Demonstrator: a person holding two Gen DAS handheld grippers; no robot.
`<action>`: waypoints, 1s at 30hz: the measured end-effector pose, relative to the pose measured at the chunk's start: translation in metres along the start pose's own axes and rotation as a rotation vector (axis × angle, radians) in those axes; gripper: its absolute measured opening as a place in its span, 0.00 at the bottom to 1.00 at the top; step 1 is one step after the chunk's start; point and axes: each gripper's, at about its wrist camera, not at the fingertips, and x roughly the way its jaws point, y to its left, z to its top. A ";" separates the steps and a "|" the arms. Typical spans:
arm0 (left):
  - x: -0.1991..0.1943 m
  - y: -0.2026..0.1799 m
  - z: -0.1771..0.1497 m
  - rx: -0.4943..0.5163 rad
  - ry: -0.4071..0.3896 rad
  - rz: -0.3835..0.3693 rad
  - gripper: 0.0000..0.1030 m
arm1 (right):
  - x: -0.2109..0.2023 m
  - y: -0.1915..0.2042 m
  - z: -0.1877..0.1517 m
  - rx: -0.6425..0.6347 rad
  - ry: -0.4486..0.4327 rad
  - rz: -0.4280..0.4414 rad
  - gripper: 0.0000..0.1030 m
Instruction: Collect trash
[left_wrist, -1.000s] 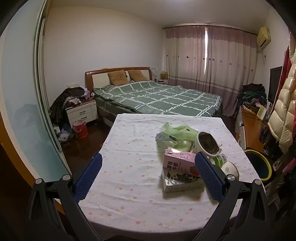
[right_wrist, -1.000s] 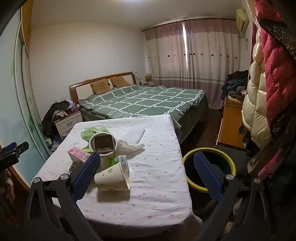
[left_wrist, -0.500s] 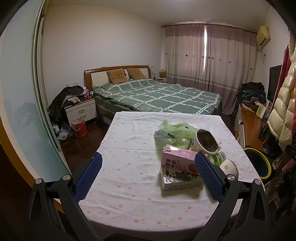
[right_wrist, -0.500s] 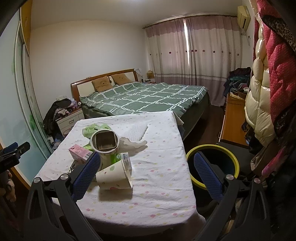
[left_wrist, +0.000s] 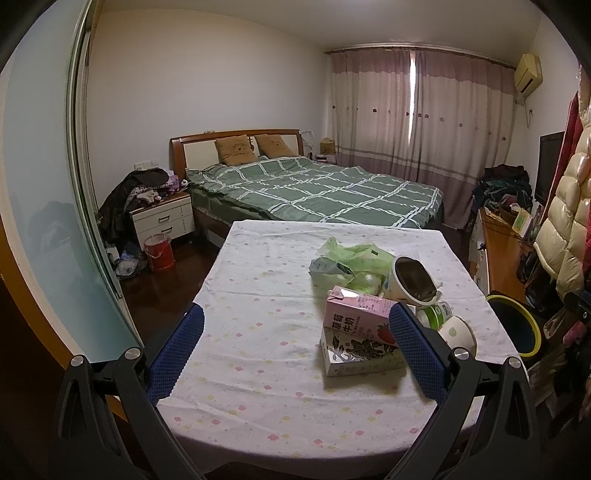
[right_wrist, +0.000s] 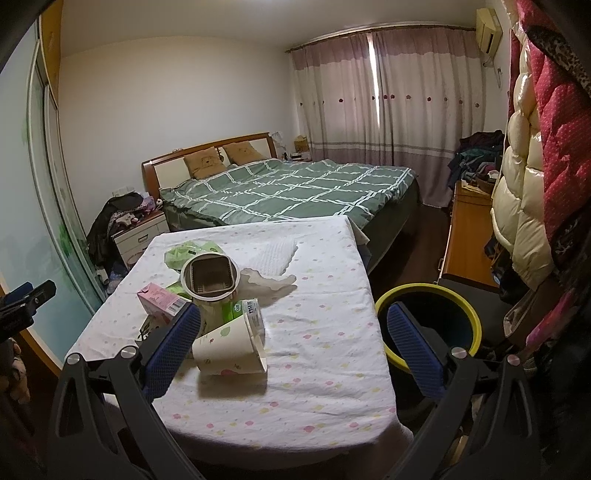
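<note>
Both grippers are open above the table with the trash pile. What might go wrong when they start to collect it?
1. The white paper cup lies on its side near the table edge; a nudge may roll it.
2. The pink milk carton rests tilted on a black-and-white box, so it may slide off.
3. The yellow-rimmed bin stands on the floor beside the table, so a drop could miss.

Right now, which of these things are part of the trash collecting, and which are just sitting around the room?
Part of the job:
pink carton
flat box
paper cup
tub
green bag
bin

Just lying about:
bed
nightstand
red bucket
coats
</note>
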 end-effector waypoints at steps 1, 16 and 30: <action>0.001 0.000 -0.001 0.001 0.001 -0.001 0.96 | 0.001 0.000 0.000 0.000 0.001 -0.001 0.94; 0.003 -0.004 -0.003 0.012 0.013 -0.003 0.96 | 0.008 -0.001 -0.002 0.007 0.014 0.000 0.94; 0.005 -0.008 -0.004 0.017 0.018 -0.003 0.96 | 0.010 -0.002 -0.004 0.010 0.020 0.002 0.94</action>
